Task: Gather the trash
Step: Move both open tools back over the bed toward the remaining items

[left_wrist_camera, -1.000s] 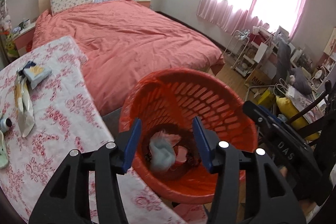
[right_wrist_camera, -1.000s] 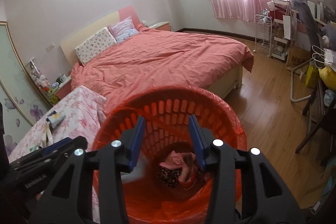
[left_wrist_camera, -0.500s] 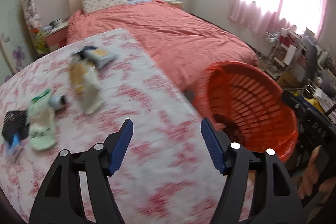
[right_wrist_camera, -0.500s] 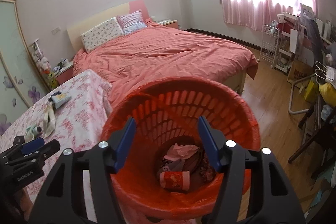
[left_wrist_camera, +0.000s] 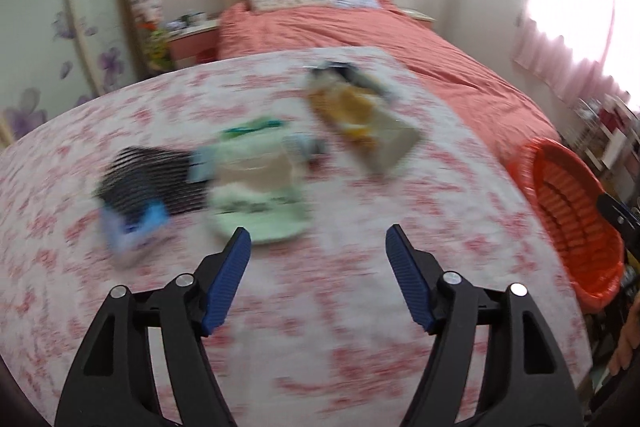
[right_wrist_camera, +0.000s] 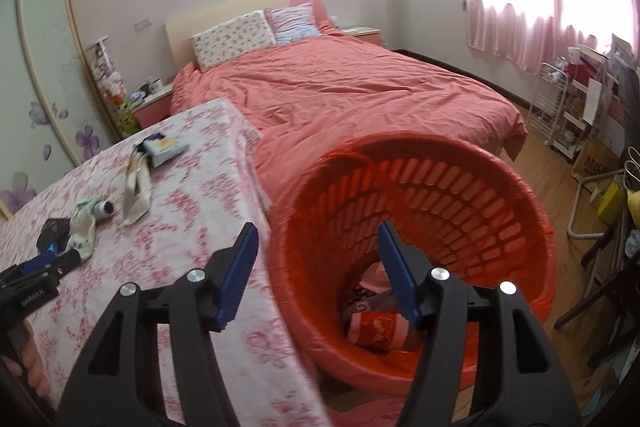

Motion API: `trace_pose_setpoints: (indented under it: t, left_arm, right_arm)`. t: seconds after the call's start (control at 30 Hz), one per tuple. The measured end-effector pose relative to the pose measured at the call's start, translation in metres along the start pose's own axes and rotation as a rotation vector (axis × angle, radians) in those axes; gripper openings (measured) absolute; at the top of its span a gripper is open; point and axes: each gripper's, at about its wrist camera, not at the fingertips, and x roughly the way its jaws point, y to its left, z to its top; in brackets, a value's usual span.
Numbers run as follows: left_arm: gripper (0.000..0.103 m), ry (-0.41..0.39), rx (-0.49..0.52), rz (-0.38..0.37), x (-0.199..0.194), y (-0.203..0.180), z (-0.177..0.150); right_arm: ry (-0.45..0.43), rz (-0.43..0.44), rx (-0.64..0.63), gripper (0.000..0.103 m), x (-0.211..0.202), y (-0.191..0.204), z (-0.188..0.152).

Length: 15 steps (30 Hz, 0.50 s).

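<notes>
I see blurred crumpled wrappers and packets lying mid-table on the pink floral-clothed table. My left tool hovers over them, spreading wider, nothing between. My right tool, spread and empty, straddles the table's edge and the red slatted plastic basket beside it.

Wrappers on table (basket beside)
</notes>
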Motion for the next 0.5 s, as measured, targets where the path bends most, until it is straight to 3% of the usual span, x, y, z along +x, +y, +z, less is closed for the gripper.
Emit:
trace_pose_setpoints:
  t: [0.23, 0.5]
  left_arm:
    - [0.081, -0.016, -0.151, 0.163, 0.002, 0.074, -0.005]
    - [0.081, 0.032, -0.242, 0.196, 0.025, 0.103, -0.002]
  right_arm:
    - [0.036, 0.062, -0.077, 0.062, 0.011, 0.047, -0.006]
    - [0.069, 0.103, -0.159, 0.062, 0.02, 0.093, -0.014]
